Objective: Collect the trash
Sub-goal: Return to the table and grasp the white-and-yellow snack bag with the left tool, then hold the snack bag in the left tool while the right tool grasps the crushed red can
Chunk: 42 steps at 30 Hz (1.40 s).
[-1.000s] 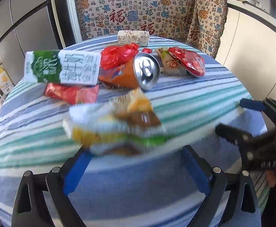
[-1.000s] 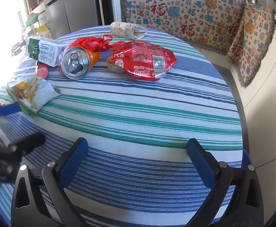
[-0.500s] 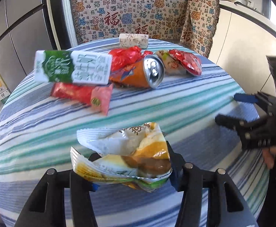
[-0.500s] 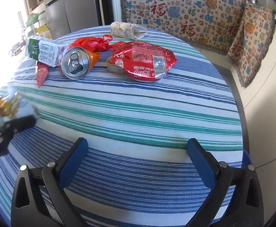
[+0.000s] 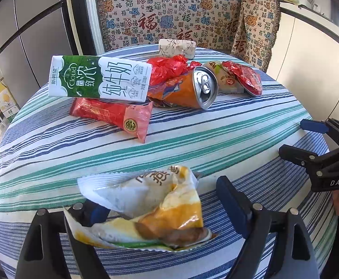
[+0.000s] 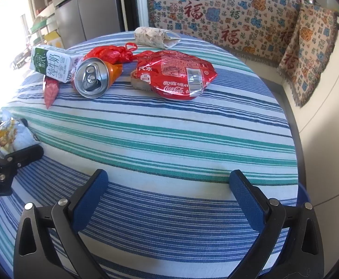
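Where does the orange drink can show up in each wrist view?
Left wrist: the orange can lies upper centre, right of the milk carton.
Right wrist: the can lies upper left, again right of the carton.
Shared landmark: the milk carton.

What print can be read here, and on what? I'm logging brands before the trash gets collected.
"Cloud", "纯牛奶": milk carton
"Coca-Cola", "汽水": red label wrapper
"福": patterned throw
"DAS": right gripper
"Robot.AI": left gripper
Carton small print, barcode digits, the snack wrapper characters: too small or creased.
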{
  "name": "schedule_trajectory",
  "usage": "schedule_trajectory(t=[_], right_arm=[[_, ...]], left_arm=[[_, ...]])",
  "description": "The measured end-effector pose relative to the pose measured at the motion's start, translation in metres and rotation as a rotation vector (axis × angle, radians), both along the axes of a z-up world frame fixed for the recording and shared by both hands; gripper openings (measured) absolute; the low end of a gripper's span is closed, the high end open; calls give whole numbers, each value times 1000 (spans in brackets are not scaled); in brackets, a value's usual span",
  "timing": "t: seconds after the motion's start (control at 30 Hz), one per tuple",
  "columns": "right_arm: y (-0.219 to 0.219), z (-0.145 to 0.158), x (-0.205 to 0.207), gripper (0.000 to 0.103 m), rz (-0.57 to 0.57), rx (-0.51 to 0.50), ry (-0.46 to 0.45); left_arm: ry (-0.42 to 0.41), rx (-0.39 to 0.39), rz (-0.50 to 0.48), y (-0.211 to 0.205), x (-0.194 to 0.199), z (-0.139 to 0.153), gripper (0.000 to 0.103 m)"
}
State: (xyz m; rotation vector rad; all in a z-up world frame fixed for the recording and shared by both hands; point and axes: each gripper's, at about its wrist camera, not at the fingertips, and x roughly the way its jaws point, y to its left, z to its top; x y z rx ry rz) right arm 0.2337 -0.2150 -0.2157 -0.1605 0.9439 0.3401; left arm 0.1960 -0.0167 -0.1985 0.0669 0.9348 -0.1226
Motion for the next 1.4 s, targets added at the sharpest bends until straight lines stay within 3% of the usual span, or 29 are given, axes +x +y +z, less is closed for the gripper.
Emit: schedule_trajectory(t=[0.13,0.53,0.57,0.6,0.63,0.7,0.77,0.87,0.93,1.0,1.1,1.17,1.27,1.4], right_arm=[[1,3,10,103,-12,-27,4],[76,9,74,95,119,-290,-196],[77,10,78,89,125,-291,-189],[75,11,82,70,124,-279,-166],[71,13,83,65,111,-268,-155],[56,22,80,29,89,-213,-141],[36,36,69,23,62,-129,-127],[7,53,51,21,24,33,-92],[-15,60,42,21,-10,220,-24],[-42,56,34,20,-54,488,102],[-68,36,20,19,-128,688,217],[-78,24,12,22,-176,678,236],[-82,13,0,34,-203,575,231],[-79,17,-10,69,-159,417,192]], left_arm=[[0,-3,1,0,0,0,88],[0,-5,2,-1,0,0,88],[0,-6,2,0,0,0,88],[0,-6,2,-1,0,0,88],[0,-6,3,-1,0,0,88],[0,-7,2,0,1,-1,88],[0,-5,3,-1,1,-1,88],[0,-7,3,-1,1,-1,88],[0,-7,3,-1,1,-1,88],[0,-7,3,-1,1,-1,88],[1,-8,4,-1,1,-1,88],[1,-8,4,-1,2,-1,88],[1,-8,4,-1,2,-1,88],[1,-8,4,-1,2,-1,88]])
